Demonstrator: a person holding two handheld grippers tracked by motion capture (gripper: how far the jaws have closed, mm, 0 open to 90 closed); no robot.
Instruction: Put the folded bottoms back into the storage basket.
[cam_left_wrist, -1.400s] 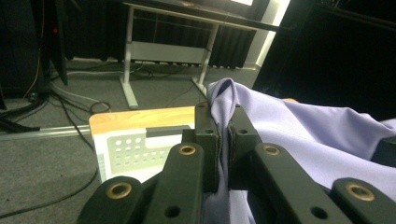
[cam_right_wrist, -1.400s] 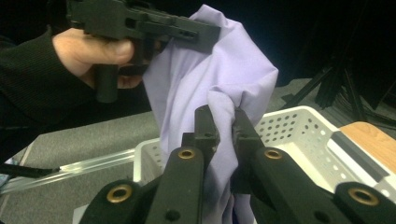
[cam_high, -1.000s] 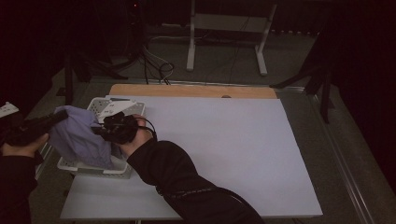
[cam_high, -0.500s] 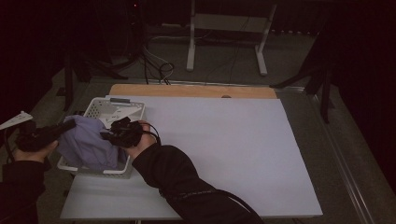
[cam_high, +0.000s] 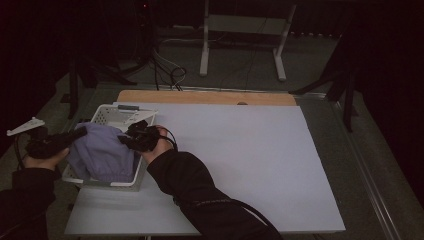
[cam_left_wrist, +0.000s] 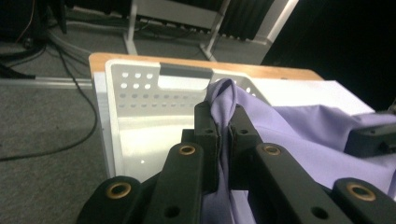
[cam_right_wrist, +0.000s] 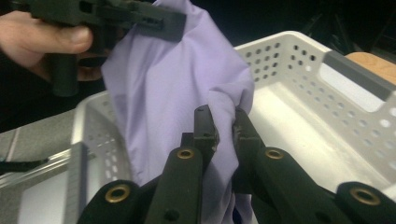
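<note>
Both my grippers, left (cam_left_wrist: 223, 126) and right (cam_right_wrist: 223, 128), pinch the lilac cloth (cam_high: 102, 152) over the white basket (cam_high: 112, 114). Thin pinches: fabric may slip, draping outside the basket's rim.

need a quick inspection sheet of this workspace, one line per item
surface: white table top, bare to the right of the basket; wooden strip along its far edge
job's things: purple cloth held over the white perforated basket at the table's left end, its lower part inside the basket
clutter: nothing seen
grippers: left gripper shut on a fold of the cloth; right gripper shut on another fold
cables: dark cables looped on the floor beyond the table
surroundings: dim room, grey floor, white metal stand behind the table
</note>
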